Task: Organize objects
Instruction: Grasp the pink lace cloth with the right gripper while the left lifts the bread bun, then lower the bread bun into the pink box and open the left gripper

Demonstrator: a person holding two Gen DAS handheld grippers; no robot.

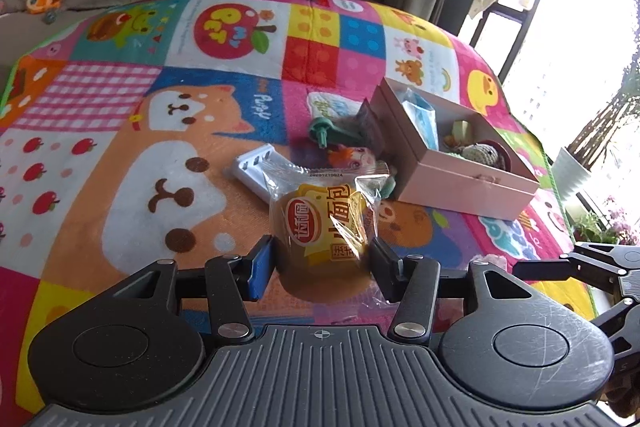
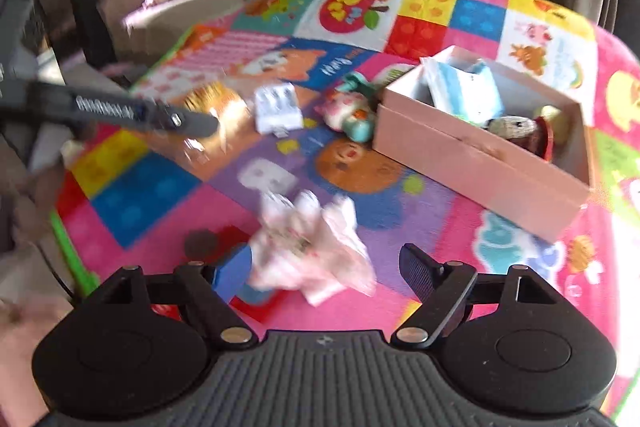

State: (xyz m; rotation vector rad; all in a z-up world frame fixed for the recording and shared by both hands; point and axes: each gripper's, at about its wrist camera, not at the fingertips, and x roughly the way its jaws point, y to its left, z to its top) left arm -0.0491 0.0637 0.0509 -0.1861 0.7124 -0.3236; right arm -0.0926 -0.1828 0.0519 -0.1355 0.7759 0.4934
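The left claw grips a crinkly clear-plastic packet holding a small golden bun with a yellow printed label, lifted above the fleecy patchwork cartoon blanket. The right claw is spread wide, a crumpled pink-and-white wrapper lying loose between its fingers. A matte pink cardboard box stands nearby, toys inside; a ribbed white plastic tray lies beside it.
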